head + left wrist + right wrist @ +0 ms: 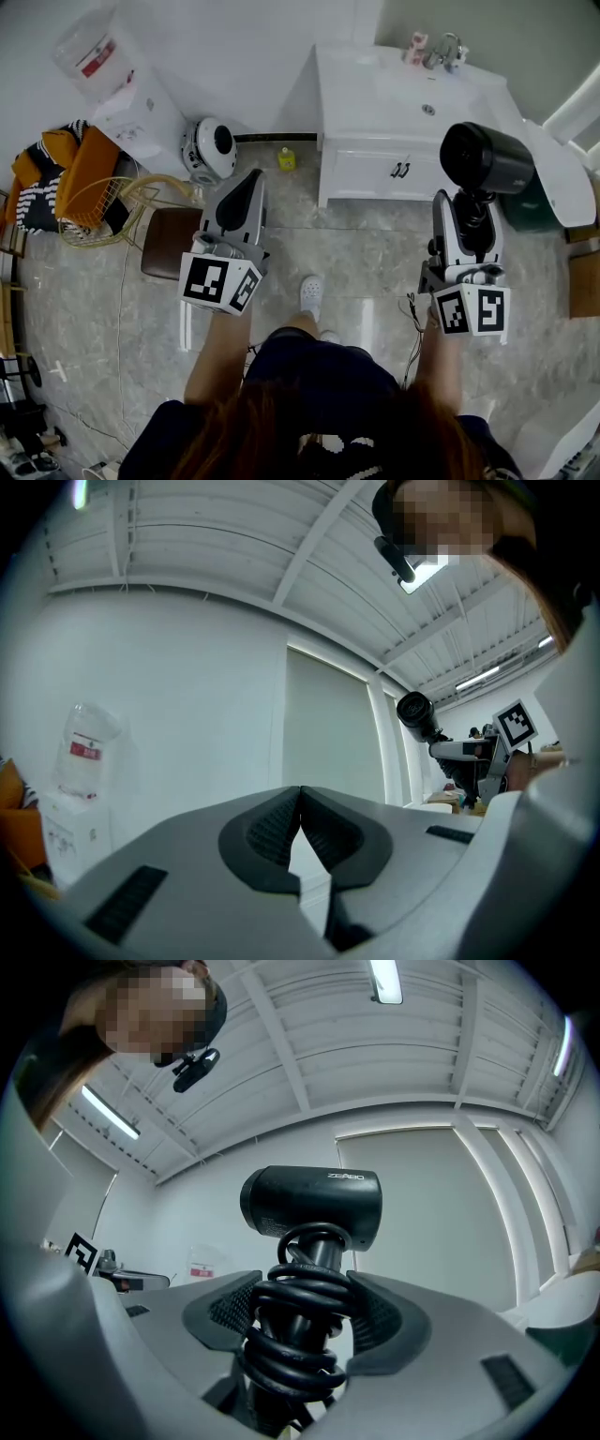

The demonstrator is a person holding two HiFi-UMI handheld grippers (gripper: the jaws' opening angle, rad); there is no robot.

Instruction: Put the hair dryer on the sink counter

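Observation:
A black hair dryer (486, 159) stands upright in my right gripper (469, 208), whose jaws close on its handle with the black cord wound round it. In the right gripper view the dryer's head (312, 1202) rises above the coiled cord (298, 1321) between the pads. The white sink counter (375, 94) with its tap (441, 49) lies ahead and slightly left of the dryer, below it. My left gripper (251, 178) is held up at the left, shut and empty, its pads (281, 832) meeting at the tips.
A white water dispenser (117, 94), a wire basket (98, 211) with orange cloth, a brown stool (169, 242) and a white round appliance (208, 148) stand on the tiled floor at left. A small yellow bottle (286, 159) sits by the cabinet. A dark green bin (534, 206) stands at right.

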